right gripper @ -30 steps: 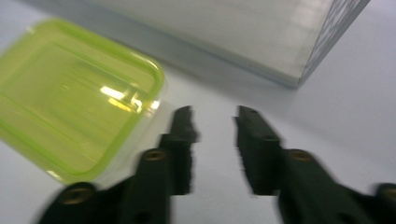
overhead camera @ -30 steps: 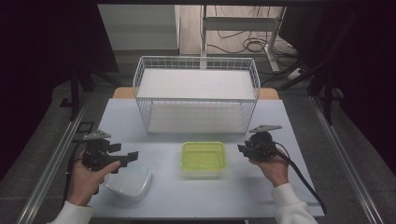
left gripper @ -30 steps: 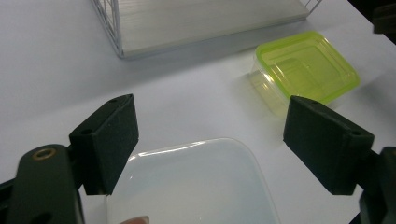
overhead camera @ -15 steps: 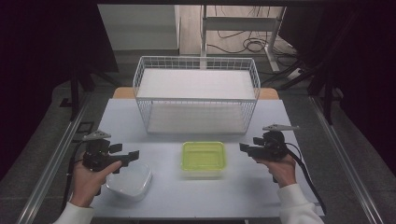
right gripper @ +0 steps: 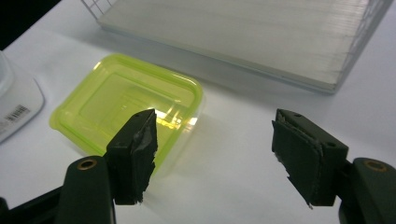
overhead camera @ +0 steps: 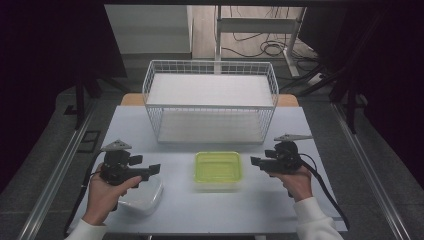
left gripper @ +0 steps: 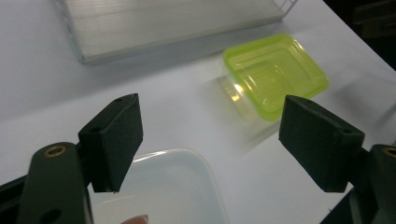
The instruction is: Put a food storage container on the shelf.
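Observation:
A yellow-green lidded plastic container (overhead camera: pixel 218 169) (left gripper: pixel 273 80) (right gripper: pixel 127 105) sits at the middle of the white table (overhead camera: pixel 210 205). A clear white container (overhead camera: pixel 141 195) (left gripper: pixel 161 193) lies front left, a labelled corner of the white container (right gripper: pixel 14 105) showing in the right gripper view. My left gripper (overhead camera: pixel 154 170) (left gripper: pixel 212 140) hovers over the white container, open and empty. My right gripper (overhead camera: pixel 256 162) (right gripper: pixel 215 156) hangs just right of the green container, open and empty.
A white wire basket (overhead camera: pixel 210 102) (left gripper: pixel 154 21) (right gripper: pixel 261 32) with a white liner stands at the back middle of the table. Metal rails (overhead camera: pixel 55 175) run along both sides of the table. Cables lie on the floor behind.
My right gripper has drifted slightly right and back toward the green container's side. The left gripper has barely moved.

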